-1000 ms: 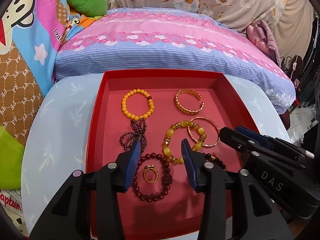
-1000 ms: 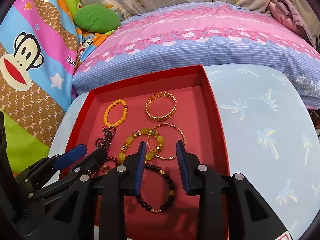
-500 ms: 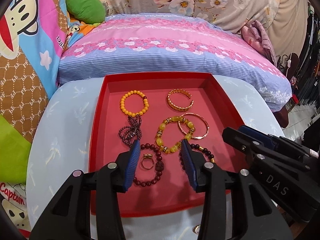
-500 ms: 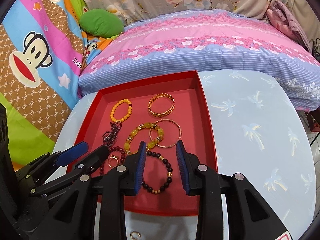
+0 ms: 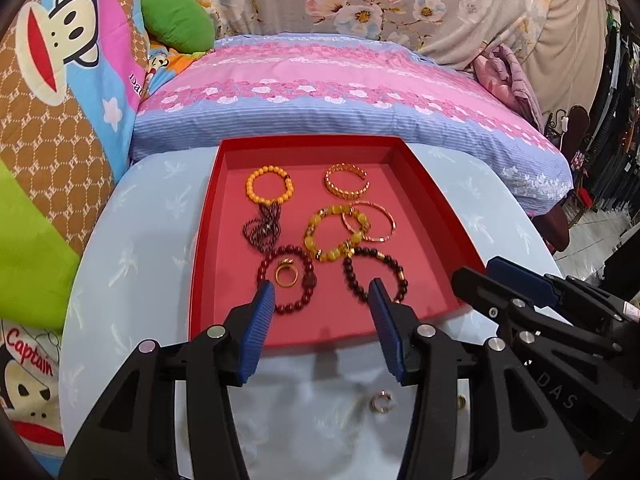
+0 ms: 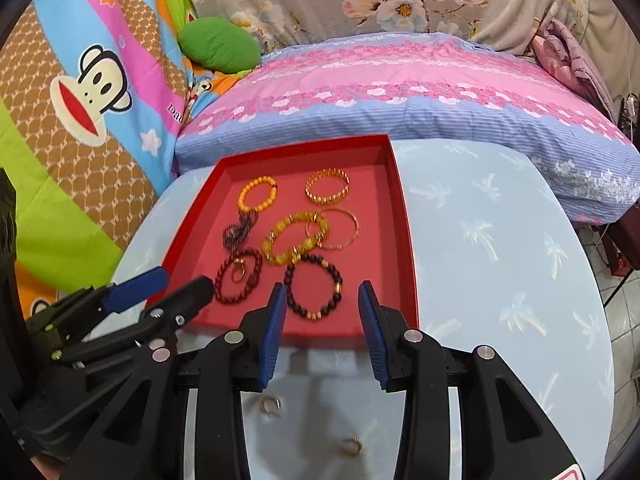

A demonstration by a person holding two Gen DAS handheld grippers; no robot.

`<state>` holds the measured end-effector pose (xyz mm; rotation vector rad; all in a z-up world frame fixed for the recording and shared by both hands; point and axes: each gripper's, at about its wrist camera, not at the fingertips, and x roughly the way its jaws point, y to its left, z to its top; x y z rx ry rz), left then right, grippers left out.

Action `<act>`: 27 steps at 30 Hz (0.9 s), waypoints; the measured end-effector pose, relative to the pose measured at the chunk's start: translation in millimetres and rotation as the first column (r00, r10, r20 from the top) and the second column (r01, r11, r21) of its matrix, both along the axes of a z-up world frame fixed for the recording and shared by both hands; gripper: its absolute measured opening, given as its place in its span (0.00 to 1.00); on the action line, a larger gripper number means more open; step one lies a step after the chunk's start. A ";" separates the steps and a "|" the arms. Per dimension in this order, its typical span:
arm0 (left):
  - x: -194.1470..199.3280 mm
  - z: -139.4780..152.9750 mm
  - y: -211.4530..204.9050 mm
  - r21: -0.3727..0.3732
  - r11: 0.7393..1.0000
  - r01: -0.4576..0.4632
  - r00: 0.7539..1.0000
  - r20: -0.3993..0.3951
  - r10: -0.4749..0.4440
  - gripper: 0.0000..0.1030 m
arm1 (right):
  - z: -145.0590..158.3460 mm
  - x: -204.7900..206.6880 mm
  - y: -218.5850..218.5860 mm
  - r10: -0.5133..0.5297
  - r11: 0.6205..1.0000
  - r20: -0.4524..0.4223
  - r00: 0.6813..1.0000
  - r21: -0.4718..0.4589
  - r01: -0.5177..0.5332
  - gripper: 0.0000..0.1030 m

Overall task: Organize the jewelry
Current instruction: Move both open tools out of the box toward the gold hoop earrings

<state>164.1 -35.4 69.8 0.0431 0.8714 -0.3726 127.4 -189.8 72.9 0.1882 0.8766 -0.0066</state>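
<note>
A red tray (image 5: 208,208) (image 6: 406,216) on the light blue table holds several bracelets: an orange bead one (image 5: 269,188), a gold cuff (image 5: 345,186), a yellow bead one (image 5: 334,238), a thin gold bangle (image 5: 370,222), a dark red bead one (image 5: 286,284) with a gold ring (image 5: 286,276) inside it, and a dark bead one (image 5: 374,276) (image 6: 314,290). Two small gold rings (image 6: 270,405) (image 6: 352,446) lie on the table in front of the tray; one shows in the left wrist view (image 5: 380,402). My left gripper (image 5: 322,296) and right gripper (image 6: 322,296) are open and empty, over the tray's near edge.
A pink and blue striped pillow (image 5: 340,96) lies behind the tray. A cartoon monkey blanket (image 6: 88,92) and a green cushion (image 5: 178,26) are at the left. The round table's edge (image 6: 600,320) curves at the right, with tiled floor beyond.
Both grippers have pulled back and up from the tray, still open. The tray looks smaller and two loose rings on the table in front of it have come into view.
</note>
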 end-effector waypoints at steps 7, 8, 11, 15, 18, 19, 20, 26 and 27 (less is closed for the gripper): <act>-30.2 -10.1 8.1 -0.004 1.000 -0.006 1.000 -0.024 0.006 0.45 | -13.2 -36.6 5.1 0.019 0.998 -0.026 0.999 -0.056 -0.020 0.36; -33.1 -12.0 8.8 -0.002 1.000 -0.007 1.000 -0.027 0.007 0.45 | -15.9 -40.7 5.3 0.020 0.998 -0.031 0.999 -0.061 -0.021 0.36; -41.6 -18.7 12.4 -0.005 1.000 -0.011 0.999 -0.044 0.010 0.45 | -26.7 -50.7 4.5 0.018 0.998 -0.056 0.998 -0.056 -0.021 0.36; -50.6 -28.6 18.1 -0.006 1.000 -0.028 0.998 -0.065 0.028 0.46 | -41.0 -60.7 5.7 0.018 0.999 -0.089 0.996 -0.045 -0.023 0.37; -55.4 -36.7 24.3 -0.012 0.999 -0.043 0.995 -0.086 0.042 0.46 | -50.1 -65.8 6.1 0.017 0.999 -0.106 0.994 -0.049 -0.022 0.37; -56.3 -38.7 25.7 -0.013 0.999 -0.047 0.995 -0.092 0.045 0.46 | -52.6 -67.2 5.9 0.015 0.999 -0.110 0.994 -0.049 -0.020 0.37; -57.9 -41.0 26.9 -0.013 0.999 -0.049 0.994 -0.097 0.048 0.46 | -54.4 -68.3 5.7 0.013 0.999 -0.112 0.994 -0.049 -0.019 0.37; -64.8 -50.7 29.8 -0.008 0.999 -0.054 0.991 -0.119 0.052 0.46 | -63.8 -70.1 6.2 0.013 0.998 -0.123 0.992 -0.063 -0.020 0.37; -65.1 -51.4 30.0 -0.008 0.999 -0.053 0.991 -0.120 0.052 0.46 | -64.9 -70.2 6.4 0.014 0.998 -0.124 0.992 -0.064 -0.022 0.37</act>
